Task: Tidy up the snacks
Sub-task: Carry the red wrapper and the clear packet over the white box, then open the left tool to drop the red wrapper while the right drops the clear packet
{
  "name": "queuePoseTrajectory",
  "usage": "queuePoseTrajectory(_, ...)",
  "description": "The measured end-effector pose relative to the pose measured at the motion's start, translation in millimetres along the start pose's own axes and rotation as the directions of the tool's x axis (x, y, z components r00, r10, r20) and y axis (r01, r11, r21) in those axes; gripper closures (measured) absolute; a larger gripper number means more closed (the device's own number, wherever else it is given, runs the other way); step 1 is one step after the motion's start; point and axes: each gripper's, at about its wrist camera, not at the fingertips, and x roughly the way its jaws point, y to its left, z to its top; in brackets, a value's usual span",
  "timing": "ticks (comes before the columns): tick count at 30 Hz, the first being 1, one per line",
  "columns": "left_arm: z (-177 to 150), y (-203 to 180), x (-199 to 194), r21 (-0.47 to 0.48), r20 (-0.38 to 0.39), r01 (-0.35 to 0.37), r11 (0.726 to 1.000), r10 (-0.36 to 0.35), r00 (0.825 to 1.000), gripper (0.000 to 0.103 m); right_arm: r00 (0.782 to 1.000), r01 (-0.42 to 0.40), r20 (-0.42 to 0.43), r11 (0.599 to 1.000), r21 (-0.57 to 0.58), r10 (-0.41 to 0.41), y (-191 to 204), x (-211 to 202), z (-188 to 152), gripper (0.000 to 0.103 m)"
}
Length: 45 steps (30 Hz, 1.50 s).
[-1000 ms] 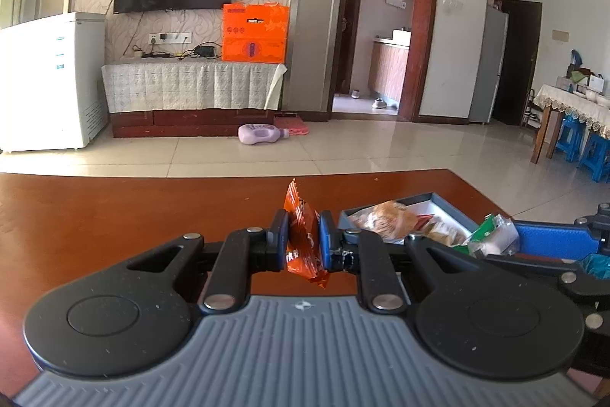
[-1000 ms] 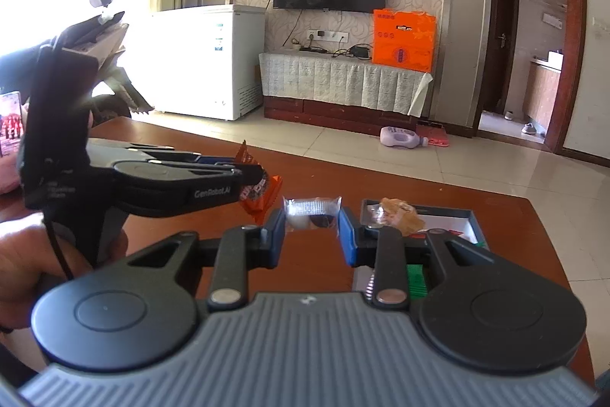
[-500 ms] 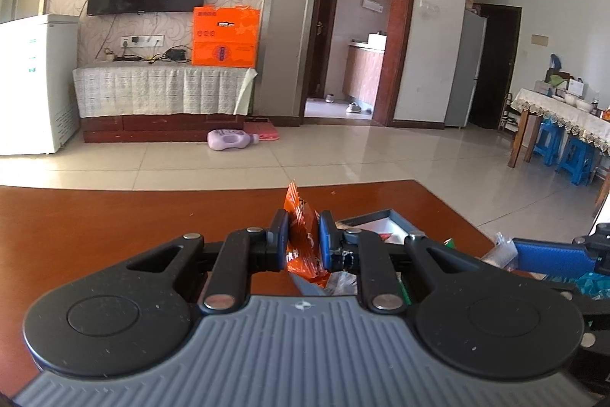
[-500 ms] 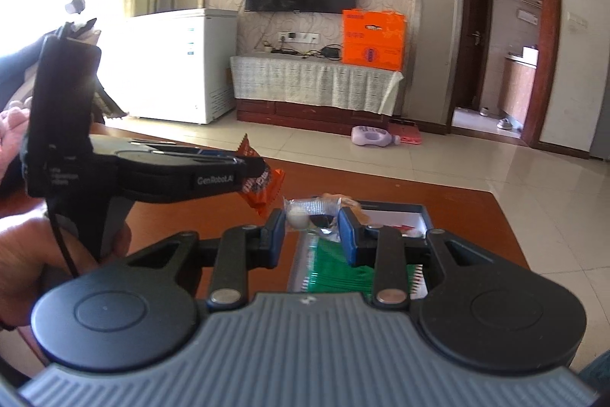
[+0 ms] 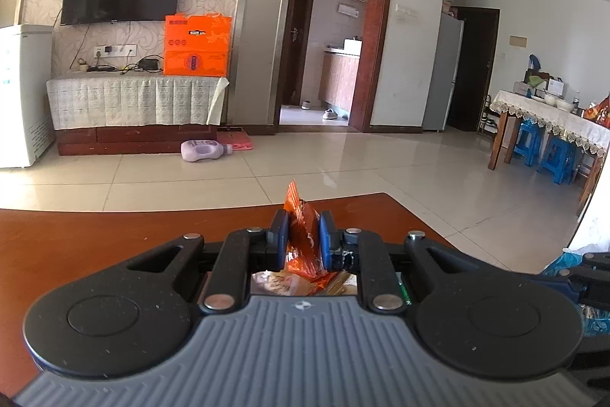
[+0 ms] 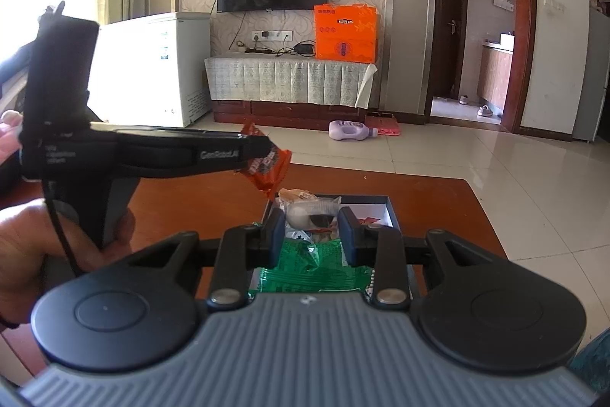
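My left gripper is shut on an orange snack packet and holds it above the box; from the right wrist view the packet hangs over the box's left edge. My right gripper is shut on a clear-wrapped snack with a white and dark filling, above the open dark-blue box. The box holds a green packet and a bread-like snack. Snacks in the box show under my left gripper.
The box sits on a red-brown wooden table near its far right corner. The table's far edge is close ahead. Beyond lie tiled floor, a purple bottle, a TV stand and a white freezer.
Both grippers have moved forward and to the right over the box, still holding their snacks. The box now lies directly under both grippers.
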Motion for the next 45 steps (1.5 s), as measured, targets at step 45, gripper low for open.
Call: queuePoseTrajectory(45,-57,-19,114,-0.06,-0.202,0.059,0.996,-0.07,0.977,0.083,0.992,0.048,-0.12,0.999,0.024,-0.045,9,56,0,0.069)
